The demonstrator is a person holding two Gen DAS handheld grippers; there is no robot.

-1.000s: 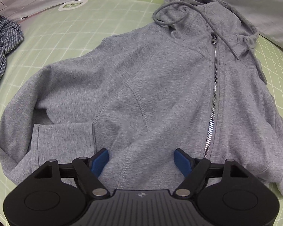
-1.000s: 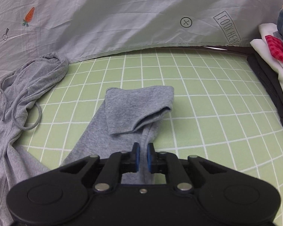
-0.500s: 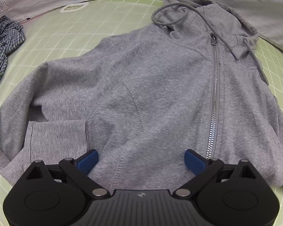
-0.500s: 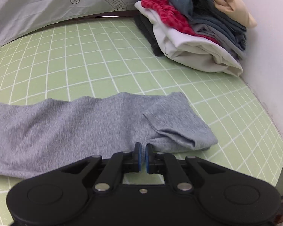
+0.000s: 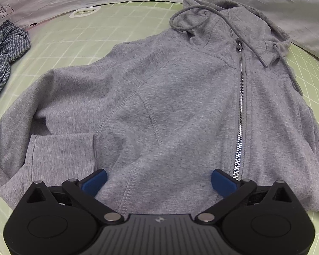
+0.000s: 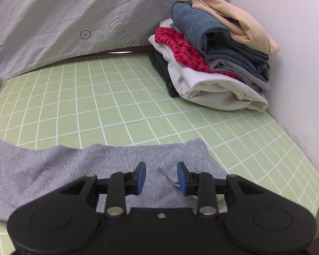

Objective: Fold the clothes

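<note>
Grey hoodie lies flat on the table, its sleeve now stretched toward 9 o'clock, freed by the opening right hand-held gripper; the left hand-held gripper hangs released, so folding can start.

Hidden and cut-off parts

The grey hoodie loses its hem behind the left gripper and its right side past the frame edge; the checked cloth is cropped at far left; the sleeve runs off left, its near edge hidden by the right gripper.
</note>
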